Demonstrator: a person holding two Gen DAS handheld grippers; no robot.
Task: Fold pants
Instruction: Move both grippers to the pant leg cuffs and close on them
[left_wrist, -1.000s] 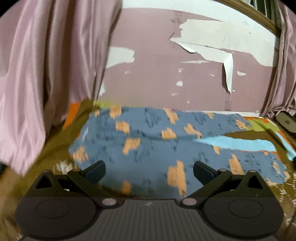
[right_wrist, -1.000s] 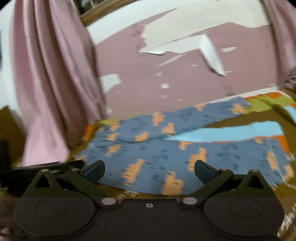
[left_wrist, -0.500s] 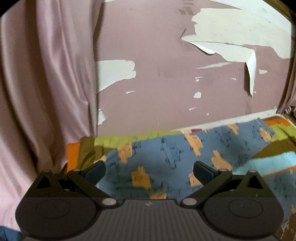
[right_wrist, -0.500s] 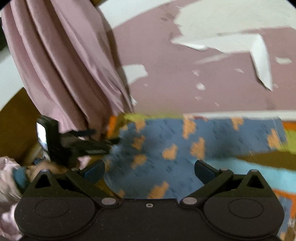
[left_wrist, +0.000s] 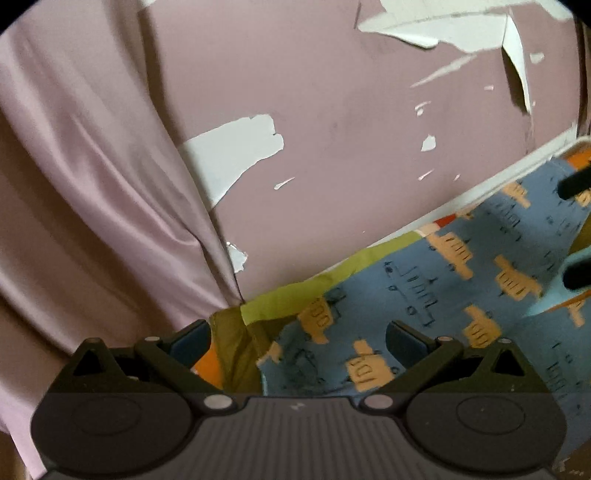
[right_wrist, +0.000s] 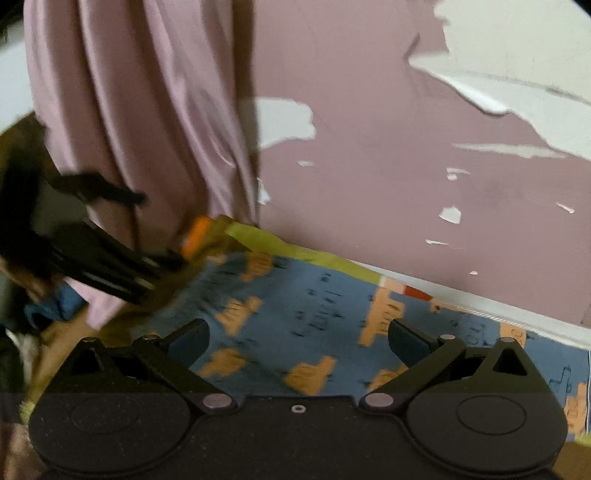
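The pants (left_wrist: 436, 295), blue with orange blocks, lie spread flat on a patterned bedsheet (left_wrist: 291, 299), reaching toward its back edge where a green border strip runs along the foot of the wall (left_wrist: 332, 129). In the left wrist view the left gripper (left_wrist: 297, 341) hangs with its jaws spread wide and nothing between them, above the pants' near-left corner, where the sheet shows green, olive and orange beside the cloth. At the right edge of that view two dark fingers of the right gripper (left_wrist: 576, 229) reach in over the pants, apart from each other. In the right wrist view the right gripper (right_wrist: 297, 339) is likewise spread and empty, over the blue cloth (right_wrist: 332, 314). The left gripper (right_wrist: 103, 236) shows there as a blurred black shape at the left, near the sheet's back-left corner. A pink curtain (left_wrist: 85, 184) hangs at the left, beside the peeling pink wall.
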